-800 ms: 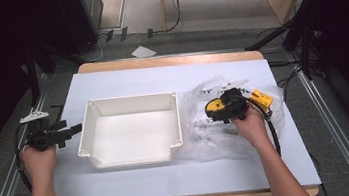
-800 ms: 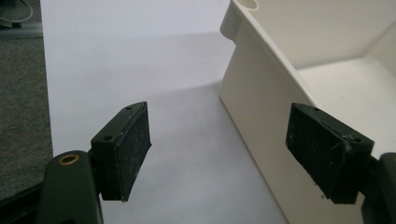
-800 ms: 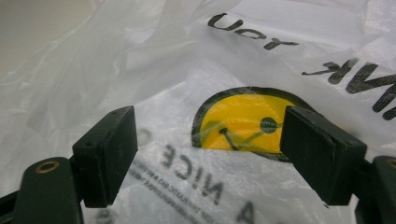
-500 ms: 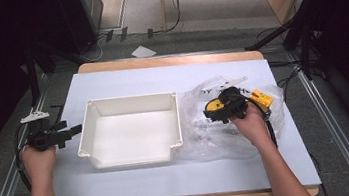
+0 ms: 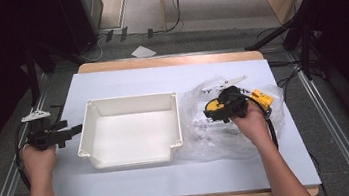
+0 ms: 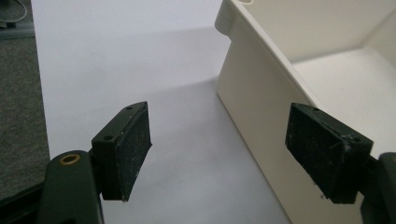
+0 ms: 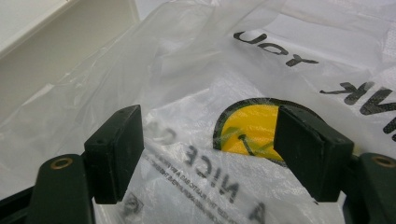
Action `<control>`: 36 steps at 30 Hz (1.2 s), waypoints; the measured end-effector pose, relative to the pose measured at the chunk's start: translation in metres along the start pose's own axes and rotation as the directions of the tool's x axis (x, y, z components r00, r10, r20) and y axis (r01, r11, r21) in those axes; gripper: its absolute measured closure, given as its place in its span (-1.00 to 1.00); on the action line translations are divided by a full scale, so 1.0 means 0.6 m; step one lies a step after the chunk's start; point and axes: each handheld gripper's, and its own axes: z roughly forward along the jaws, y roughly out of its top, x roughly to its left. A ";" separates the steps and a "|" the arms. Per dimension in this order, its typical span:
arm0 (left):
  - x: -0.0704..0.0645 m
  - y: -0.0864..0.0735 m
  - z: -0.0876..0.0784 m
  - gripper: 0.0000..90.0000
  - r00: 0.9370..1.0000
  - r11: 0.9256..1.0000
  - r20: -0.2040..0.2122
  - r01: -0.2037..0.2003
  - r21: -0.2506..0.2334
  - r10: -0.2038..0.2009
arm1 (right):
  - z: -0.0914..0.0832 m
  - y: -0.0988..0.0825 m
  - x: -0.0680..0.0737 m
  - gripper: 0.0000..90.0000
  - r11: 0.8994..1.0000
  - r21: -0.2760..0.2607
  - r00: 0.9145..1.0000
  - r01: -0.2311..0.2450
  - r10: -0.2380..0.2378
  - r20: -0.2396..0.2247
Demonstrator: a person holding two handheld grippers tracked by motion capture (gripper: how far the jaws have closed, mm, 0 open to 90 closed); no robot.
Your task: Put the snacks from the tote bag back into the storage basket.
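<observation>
From where I stand, the nearest things are the person's two forearms reaching up onto the white table cover (image 5: 137,180). The left gripper (image 5: 68,132) holds much the same spot as a moment ago, just beside the short left wall of the white bin (image 5: 130,102), its jaws spread wide with nothing between them; in the left gripper view that bin wall (image 6: 261,116) lies between the two pads but touches neither. The right gripper (image 5: 213,115) has barely moved either, perhaps edging a little lower over the clear plastic bag (image 5: 203,140), which lies crumpled on the cover just right of the bin. Its jaws gape open too, poised over the bag's printed film and yellow emblem (image 7: 250,128) without pinching it. So I judge that the grab is yet to come. Farther back runs the bare wooden table edge (image 5: 168,61).
</observation>
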 end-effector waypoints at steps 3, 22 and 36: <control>-0.002 -0.001 -0.001 -0.48 1.000 1.000 0.001 -0.005 0.004 0.005 | -0.003 0.000 -0.002 -0.43 1.000 0.003 1.000 0.010 -0.010 0.005; -0.009 0.002 -0.005 -0.47 1.000 1.000 -0.007 -0.016 0.006 0.016 | -0.012 0.010 0.003 -0.63 1.000 0.000 1.000 -0.014 0.014 0.005; -0.003 0.001 -0.010 -0.47 1.000 1.000 0.009 -0.002 -0.009 0.002 | -0.032 0.020 0.000 -0.69 1.000 0.005 1.000 -0.006 0.006 -0.013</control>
